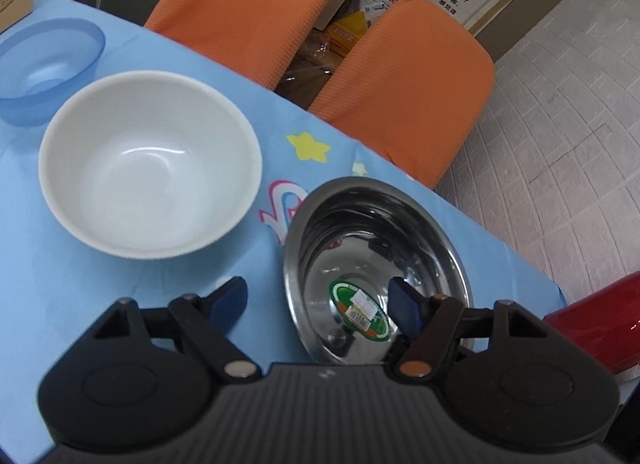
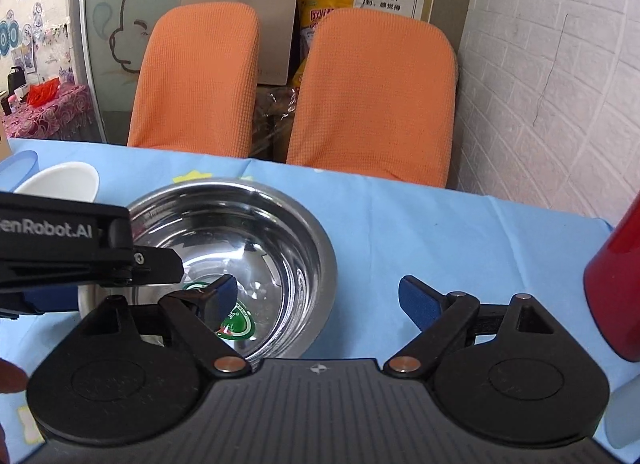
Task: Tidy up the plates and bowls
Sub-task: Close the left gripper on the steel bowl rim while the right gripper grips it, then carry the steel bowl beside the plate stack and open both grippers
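Progress check, plates and bowls. Three bowls stand apart on the blue tablecloth [image 1: 120,304], none nested: a steel bowl [image 1: 376,264] nearest the table's right edge, a white bowl [image 1: 150,167] just beside it to the left, and a blue plastic bowl [image 1: 44,67] beyond that, close to the white one; whether those two touch cannot be told. A red cup [image 1: 600,328] sits at the right margin. No plates are in view. Judged from this, stacking has not started; all of the sorting is left.

Left gripper [image 1: 320,300]: jaws apart, straddling the steel bowl's left wall, one finger [image 1: 404,304] inside the bowl above the green sticker [image 1: 360,312], the other outside over the cloth. The pads do not press on the wall, so nothing is held.

Right gripper [image 2: 318,298]: jaws wide apart, one finger [image 2: 222,296] inside the same bowl, the other over bare cloth to the right of it. Nothing is held.

Both tools are at the steel bowl, so it reads as the first piece to be lifted, probably into or onto the white bowl. Two orange chairs [image 2: 372,95] stand behind the table.
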A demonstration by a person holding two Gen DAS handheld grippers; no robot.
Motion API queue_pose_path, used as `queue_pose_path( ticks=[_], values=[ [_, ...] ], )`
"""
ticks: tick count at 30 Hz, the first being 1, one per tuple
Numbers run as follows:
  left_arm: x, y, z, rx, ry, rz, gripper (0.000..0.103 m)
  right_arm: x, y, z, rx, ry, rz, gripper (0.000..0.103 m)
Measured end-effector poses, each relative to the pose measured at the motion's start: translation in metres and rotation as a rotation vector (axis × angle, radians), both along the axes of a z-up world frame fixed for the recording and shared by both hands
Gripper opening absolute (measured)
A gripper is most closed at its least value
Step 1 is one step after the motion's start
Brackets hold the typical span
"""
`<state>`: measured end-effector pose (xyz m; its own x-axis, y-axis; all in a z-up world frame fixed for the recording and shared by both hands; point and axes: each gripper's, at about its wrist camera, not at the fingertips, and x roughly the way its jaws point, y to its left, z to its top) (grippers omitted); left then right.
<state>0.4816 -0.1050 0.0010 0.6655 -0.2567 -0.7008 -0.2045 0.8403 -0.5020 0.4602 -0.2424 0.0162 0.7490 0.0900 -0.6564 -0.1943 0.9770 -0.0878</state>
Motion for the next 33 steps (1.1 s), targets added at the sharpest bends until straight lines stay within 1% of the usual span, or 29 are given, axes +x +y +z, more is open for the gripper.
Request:
queue_pose_path(
  ticks=[2,4,5,7,8,9,10,11,13,15,21,23,27,33],
  values=[
    [0.003,-0.001,-0.001,0.003,-0.011,-0.008,0.065,0.002,0.003,-0.002,0.006,0.009,0.012,0.103],
    [0.007,0.0,-0.003,-0.004,-0.015,-0.025,0.053,0.003,0.005,-0.004,0.012,0.013,0.018,0.103],
    [0.007,0.001,-0.003,0.003,-0.02,-0.022,0.051,0.003,0.004,-0.005,0.016,0.018,0.019,0.103],
    [0.008,0.001,-0.004,0.007,-0.027,-0.026,0.038,0.003,0.005,-0.01,0.014,0.036,0.024,0.103],
    [0.008,0.001,-0.005,0.004,-0.03,-0.032,0.034,0.003,0.005,-0.011,0.026,0.027,0.025,0.103],
    [0.008,0.0,-0.005,0.006,-0.033,-0.042,0.028,0.002,0.005,-0.011,0.039,0.026,0.024,0.095],
    [0.009,-0.002,-0.005,0.02,-0.037,-0.046,0.024,0.002,0.006,-0.01,0.053,0.026,0.024,0.085],
    [0.009,-0.003,-0.005,0.032,-0.039,-0.049,0.023,0.001,0.008,-0.01,0.048,0.026,0.023,0.076],
    [0.007,-0.002,-0.004,0.033,-0.043,-0.061,0.023,-0.005,0.012,-0.01,0.019,0.01,0.032,0.074],
    [0.003,0.0,-0.002,0.022,-0.043,-0.071,0.023,-0.011,0.011,-0.008,0.027,0.01,0.031,0.071],
    [-0.025,-0.002,0.011,0.071,-0.055,-0.119,0.023,-0.037,0.016,0.001,0.015,-0.012,0.02,0.071],
    [-0.039,0.002,0.013,0.073,-0.045,-0.126,0.022,-0.048,0.02,0.005,0.017,-0.015,0.019,0.071],
    [-0.076,0.01,0.022,0.083,-0.057,-0.149,0.022,-0.078,0.03,0.015,0.006,-0.039,0.023,0.071],
    [-0.144,0.028,0.027,0.109,-0.08,-0.199,0.022,-0.136,0.048,0.022,0.024,-0.069,0.023,0.073]
  ],
)
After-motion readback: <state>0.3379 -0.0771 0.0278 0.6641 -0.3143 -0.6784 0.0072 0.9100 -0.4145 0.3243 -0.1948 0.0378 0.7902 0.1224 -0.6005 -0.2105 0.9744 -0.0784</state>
